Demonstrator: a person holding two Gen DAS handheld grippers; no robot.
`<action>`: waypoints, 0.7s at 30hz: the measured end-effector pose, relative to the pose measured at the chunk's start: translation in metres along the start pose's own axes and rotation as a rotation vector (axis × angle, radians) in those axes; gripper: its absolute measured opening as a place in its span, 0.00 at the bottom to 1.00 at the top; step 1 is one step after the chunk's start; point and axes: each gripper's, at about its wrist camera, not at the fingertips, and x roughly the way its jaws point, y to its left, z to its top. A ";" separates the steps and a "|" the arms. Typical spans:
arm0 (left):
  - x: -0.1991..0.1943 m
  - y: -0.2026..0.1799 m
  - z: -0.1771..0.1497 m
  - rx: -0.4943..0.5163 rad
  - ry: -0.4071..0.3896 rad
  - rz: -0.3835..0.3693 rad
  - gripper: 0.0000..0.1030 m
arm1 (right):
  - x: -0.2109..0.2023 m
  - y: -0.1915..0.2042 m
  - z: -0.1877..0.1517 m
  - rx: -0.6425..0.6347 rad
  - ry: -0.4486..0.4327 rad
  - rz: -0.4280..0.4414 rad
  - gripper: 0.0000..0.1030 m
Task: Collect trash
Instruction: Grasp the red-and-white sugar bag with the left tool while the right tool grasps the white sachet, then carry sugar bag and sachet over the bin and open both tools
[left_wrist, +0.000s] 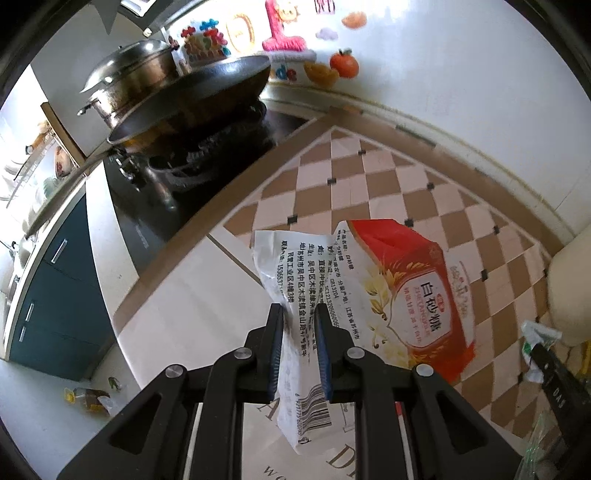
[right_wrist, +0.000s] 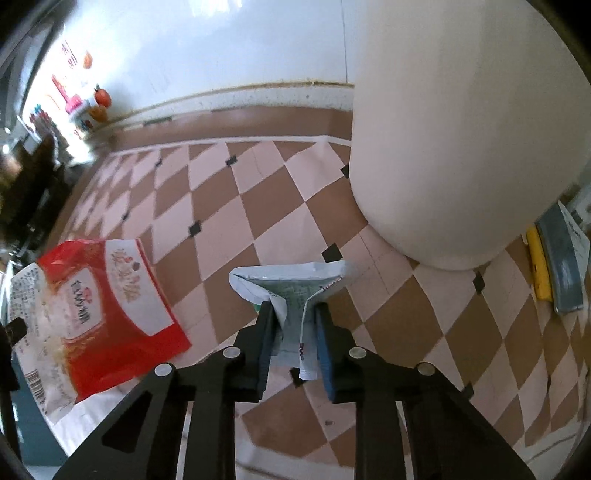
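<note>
Inspection finds both tools loaded. Left gripper (left_wrist: 299, 325) is clamped on the white back panel of a flat red-and-white plastic sugar bag (left_wrist: 388, 288), the pads pinching the printed film near its barcode so the empty bag hangs off the jaws above the checkered brown-and-cream tiled counter (left_wrist: 369, 177). The grip sits on the thin edge, not the body, which judging by the slack folds gives a firm bite on limp film.

Right gripper (right_wrist: 291, 317) is closed on a small crumpled pale green-and-white wrapper (right_wrist: 291, 291), the wrapper folded between the pads with its top flaring out above them. Whether it is clear of the tiles cannot be told. The same wrapper and the right tool's finger show at the right edge of the left view, so the two hands work side by side.

Both pieces of trash are therefore in hand, not yet deposited; no bin is visible in either view. A large cream rounded appliance (right_wrist: 461, 129) stands just right of the wrapper, and a dark wok (left_wrist: 192, 96) sits on the black stove (left_wrist: 155, 206) to the left. Risk, as judged: the light wrapper could slip if the jaws ease.
</note>
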 end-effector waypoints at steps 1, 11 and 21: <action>-0.005 0.002 0.002 -0.002 -0.010 -0.003 0.13 | -0.007 -0.001 -0.001 0.003 -0.005 0.018 0.22; -0.062 0.043 0.013 -0.050 -0.107 -0.019 0.13 | -0.060 0.016 0.001 -0.010 -0.057 0.158 0.20; -0.116 0.123 -0.022 -0.108 -0.169 -0.005 0.13 | -0.129 0.064 -0.023 -0.079 -0.111 0.272 0.20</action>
